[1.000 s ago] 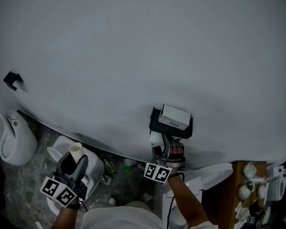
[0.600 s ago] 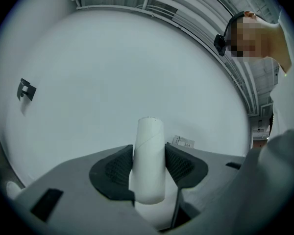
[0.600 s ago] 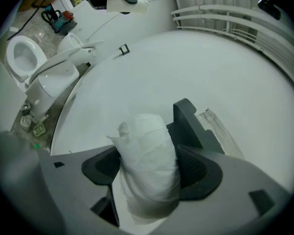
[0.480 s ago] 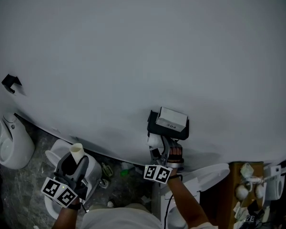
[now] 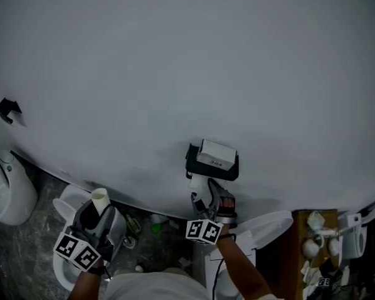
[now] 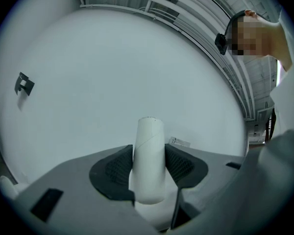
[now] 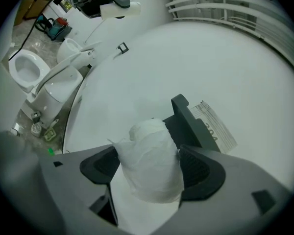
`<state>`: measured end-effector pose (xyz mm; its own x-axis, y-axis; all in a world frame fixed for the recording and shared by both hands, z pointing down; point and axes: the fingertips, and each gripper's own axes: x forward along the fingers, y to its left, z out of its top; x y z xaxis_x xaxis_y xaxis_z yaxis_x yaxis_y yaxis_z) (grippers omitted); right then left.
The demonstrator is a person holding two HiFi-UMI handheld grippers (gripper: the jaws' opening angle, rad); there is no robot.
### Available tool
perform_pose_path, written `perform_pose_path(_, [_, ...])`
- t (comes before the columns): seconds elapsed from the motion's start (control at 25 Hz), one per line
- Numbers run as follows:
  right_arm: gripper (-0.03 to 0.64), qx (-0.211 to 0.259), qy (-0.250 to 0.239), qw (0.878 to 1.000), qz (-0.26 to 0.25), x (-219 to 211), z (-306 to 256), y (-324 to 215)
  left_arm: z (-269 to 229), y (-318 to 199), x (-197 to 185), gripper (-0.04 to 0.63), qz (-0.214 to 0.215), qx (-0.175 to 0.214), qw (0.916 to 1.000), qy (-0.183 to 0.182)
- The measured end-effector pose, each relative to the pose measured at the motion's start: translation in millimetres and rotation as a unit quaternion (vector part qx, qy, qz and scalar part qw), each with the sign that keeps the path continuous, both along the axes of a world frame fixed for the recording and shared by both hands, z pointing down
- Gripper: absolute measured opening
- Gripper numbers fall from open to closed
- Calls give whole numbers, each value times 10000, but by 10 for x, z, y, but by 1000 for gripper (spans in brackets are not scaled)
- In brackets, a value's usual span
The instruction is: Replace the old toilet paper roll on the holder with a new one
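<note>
The new toilet paper roll [image 7: 149, 163] sits between the jaws of my right gripper [image 7: 151, 169], low in the middle of the right gripper view, its loose outer wrap rumpled. Those jaws have just been opening, but both pads meet the roll's sides with no gap that I can see. Just behind the roll, up and to the right, the black holder [image 7: 186, 124] juts from the white wall [image 5: 175, 74] and carries a printed label [image 7: 213, 126]. In the head view this group lies below centre, with the roll right under the holder. At that view's lower left, my left gripper [image 6: 148, 170] is clamped on the bare cardboard tube [image 6: 148, 151], which stands upright between the pads and rises above them. A white toilet [image 5: 65, 199] shows beneath that gripper. A small black hook [image 5: 6, 109] is on the wall at the left edge.
</note>
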<state>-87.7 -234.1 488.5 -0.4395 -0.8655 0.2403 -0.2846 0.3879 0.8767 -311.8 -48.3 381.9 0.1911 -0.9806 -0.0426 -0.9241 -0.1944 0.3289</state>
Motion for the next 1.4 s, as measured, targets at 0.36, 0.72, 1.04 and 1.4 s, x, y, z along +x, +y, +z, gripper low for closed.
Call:
perform_pose_path(0.36, [354, -308, -45, 9995, -97, 92, 17, 293, 25, 22, 159, 200, 236, -7, 9997, 47])
perform_pose_path(0.72, [353, -692, -88, 9973, -220, 130, 116, 673, 95, 41, 342, 201, 488, -65, 9987, 87])
perform_pose_path(1.04, [323, -668, -495, 9958, -385, 179, -12, 947, 145, 101, 492, 199, 651, -97, 9978, -54])
perform_pose_path(1.4, [53, -744, -1818, 9802, 236, 575, -354, 895, 170, 126, 704, 201, 889, -113, 9944, -557])
